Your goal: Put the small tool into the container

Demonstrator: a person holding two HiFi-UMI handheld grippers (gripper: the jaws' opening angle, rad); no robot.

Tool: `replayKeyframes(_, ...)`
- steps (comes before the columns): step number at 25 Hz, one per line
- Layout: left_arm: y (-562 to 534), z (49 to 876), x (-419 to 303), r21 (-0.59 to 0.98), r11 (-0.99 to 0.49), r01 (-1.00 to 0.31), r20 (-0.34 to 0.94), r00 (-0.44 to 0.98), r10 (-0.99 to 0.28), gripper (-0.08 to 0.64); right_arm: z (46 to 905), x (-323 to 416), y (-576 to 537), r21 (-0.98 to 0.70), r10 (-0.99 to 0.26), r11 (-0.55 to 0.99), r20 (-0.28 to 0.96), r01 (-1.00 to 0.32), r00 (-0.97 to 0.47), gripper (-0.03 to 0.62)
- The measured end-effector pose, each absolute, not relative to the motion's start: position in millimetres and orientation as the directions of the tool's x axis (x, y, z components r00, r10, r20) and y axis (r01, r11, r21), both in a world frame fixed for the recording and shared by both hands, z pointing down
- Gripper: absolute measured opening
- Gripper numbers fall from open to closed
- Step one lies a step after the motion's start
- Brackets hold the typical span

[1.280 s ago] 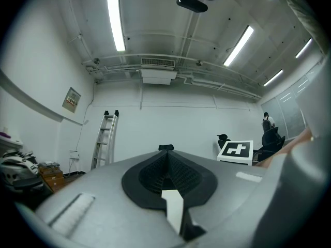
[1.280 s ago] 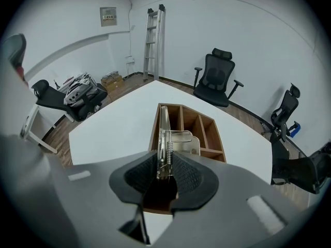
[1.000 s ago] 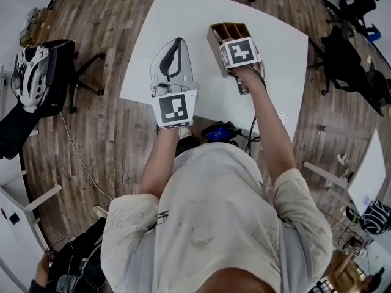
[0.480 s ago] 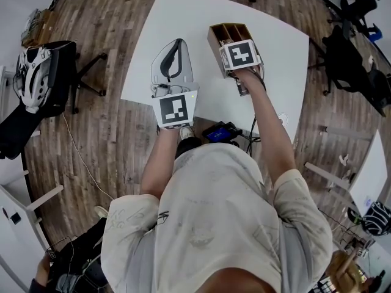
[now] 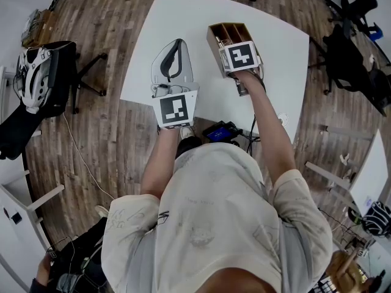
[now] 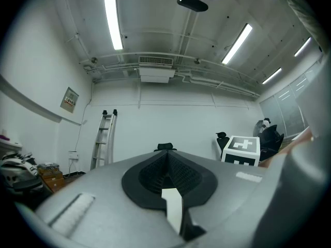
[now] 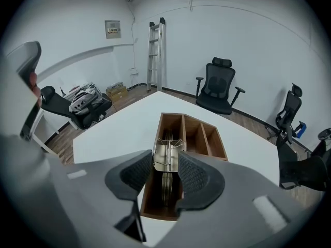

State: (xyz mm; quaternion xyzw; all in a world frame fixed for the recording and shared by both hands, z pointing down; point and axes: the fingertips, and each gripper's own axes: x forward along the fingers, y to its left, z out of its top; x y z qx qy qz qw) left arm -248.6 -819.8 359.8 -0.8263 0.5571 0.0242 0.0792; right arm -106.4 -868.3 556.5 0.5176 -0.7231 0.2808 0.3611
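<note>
A white table [image 5: 177,29] is standing on a wood-plank floor [image 5: 104,139], taking up the upper middle of the head view. A wooden container [image 5: 214,46] with three long compartments is sitting directly on the tabletop, open side up, toward the upper right of the white surface and well inside its edges. A small round white thing [image 5: 282,118] is lying near the table's right edge. A dark blue device [image 5: 219,130] is showing at the table's lower edge; whether it is resting on the table cannot be told

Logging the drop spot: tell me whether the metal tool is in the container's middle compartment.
No, in the right gripper view the metal tool stands in the leftmost of the three compartments of the wooden container.
</note>
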Motion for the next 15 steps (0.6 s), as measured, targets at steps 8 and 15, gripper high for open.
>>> replayKeyframes(8, -817.9, 366.7, -250.3, -0.103, -0.361, -0.927, -0.118, 0.372, -0.921, 0.014, 552.8, -111.3, -869.1, -0.018, -0.574, 0.324, 0.791, -0.946, -0.212, 0.161)
replayKeyframes(15, -814.9, 363.1, -248.9, -0.109, -0.358, -0.927, -0.119, 0.370, -0.921, 0.014, 542.2, -113.0, -871.8, -0.008, -0.623, 0.330, 0.749, -0.944, -0.225, 0.152)
